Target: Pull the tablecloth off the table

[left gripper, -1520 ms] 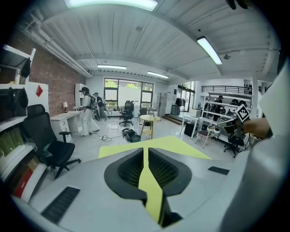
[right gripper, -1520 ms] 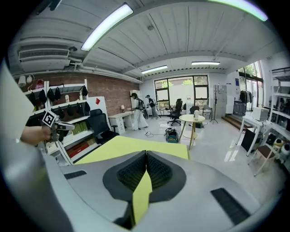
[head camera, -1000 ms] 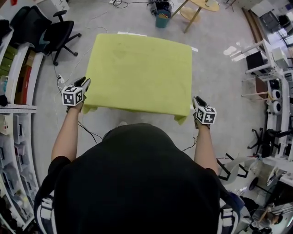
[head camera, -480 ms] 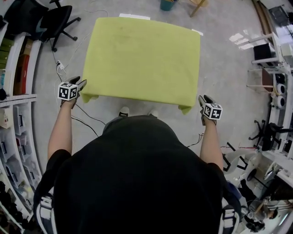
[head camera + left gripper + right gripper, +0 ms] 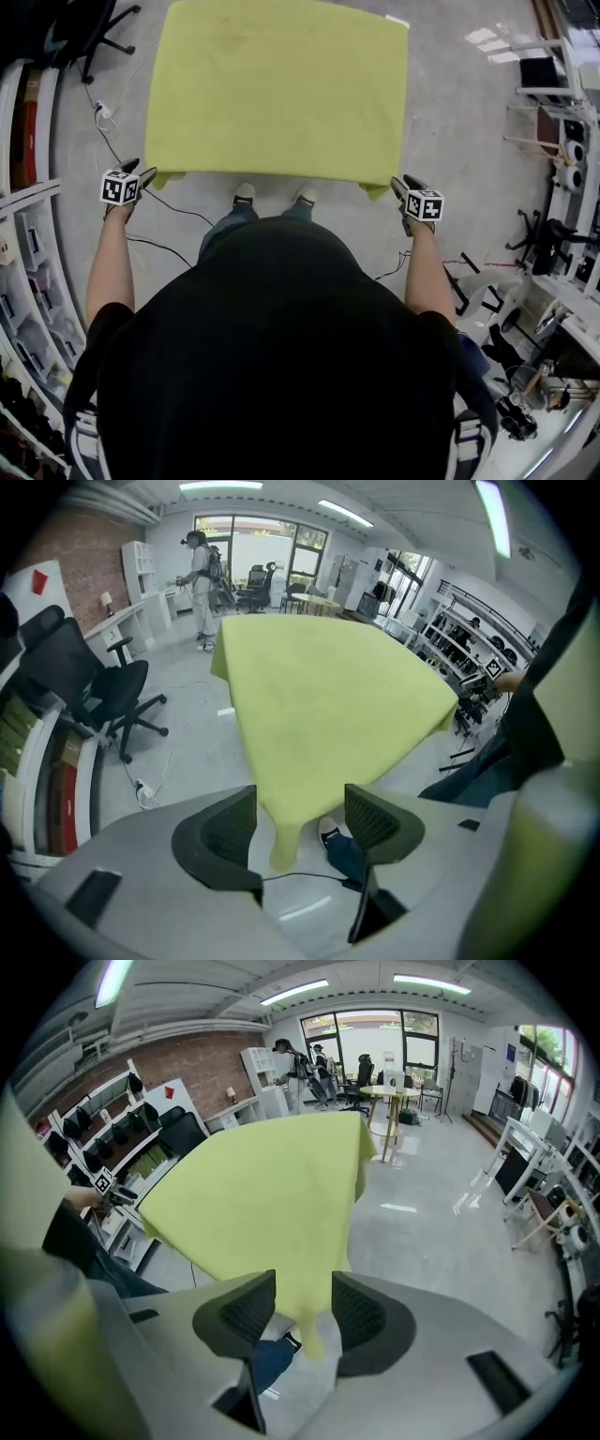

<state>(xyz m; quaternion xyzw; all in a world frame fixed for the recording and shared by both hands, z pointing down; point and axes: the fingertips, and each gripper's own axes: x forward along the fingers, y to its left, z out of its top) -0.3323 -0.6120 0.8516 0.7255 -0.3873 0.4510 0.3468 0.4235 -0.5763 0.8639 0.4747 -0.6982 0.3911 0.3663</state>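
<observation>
Left claw [image 5: 300,808], right claw [image 5: 305,1296] — just opening, tablecloth [image 5: 277,89] between.

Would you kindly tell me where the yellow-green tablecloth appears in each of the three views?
Head view: tablecloth fills the top centre.
Left gripper view: tablecloth spans the centre, one corner hanging low in the middle.
Right gripper view: tablecloth again central, corner hanging low.
Shared landmark: the person's jeans leg, by the near edge.
</observation>
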